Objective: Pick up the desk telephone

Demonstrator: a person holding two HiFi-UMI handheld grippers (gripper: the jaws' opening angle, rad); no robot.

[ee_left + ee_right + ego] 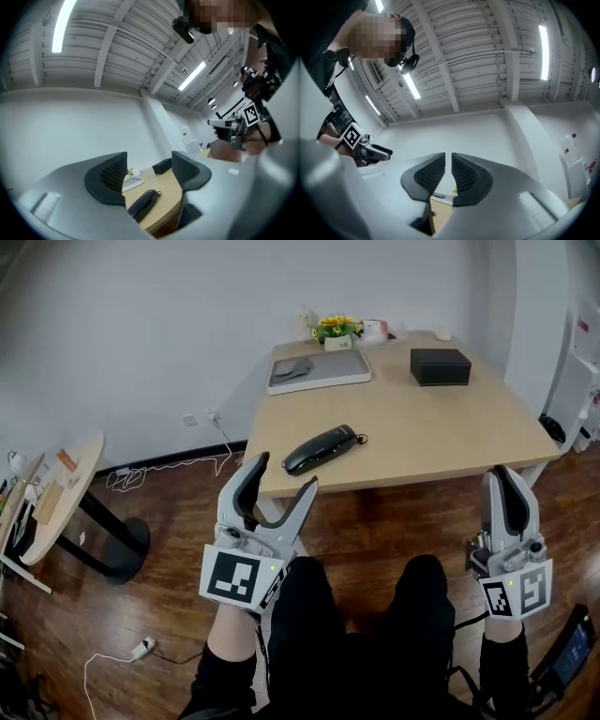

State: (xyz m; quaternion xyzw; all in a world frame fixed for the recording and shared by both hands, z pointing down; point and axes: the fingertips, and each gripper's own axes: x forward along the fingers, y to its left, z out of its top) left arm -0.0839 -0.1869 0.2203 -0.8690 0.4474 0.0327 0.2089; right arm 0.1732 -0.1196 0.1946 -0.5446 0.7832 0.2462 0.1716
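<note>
A dark telephone handset (pixel 320 448) lies near the front edge of the light wooden table (pixel 412 427), slanted from lower left to upper right. My left gripper (pixel 283 476) hovers in front of the table's left corner, short of the handset, jaws open and empty. In the left gripper view the handset (pixel 143 204) shows low between the open jaws of that gripper (pixel 147 171). My right gripper (pixel 504 476) is held at the table's front right corner, jaws nearly together with nothing between them; the right gripper view shows the same gripper (pixel 448 170) with only a thin gap.
On the table's far side sit a black box (pixel 440 366), a grey tray (pixel 318 370) and a small flower pot (pixel 337 332). A round side table (pixel 66 493) stands at left. Cables and a power strip (pixel 142 648) lie on the wooden floor. The person's legs are below.
</note>
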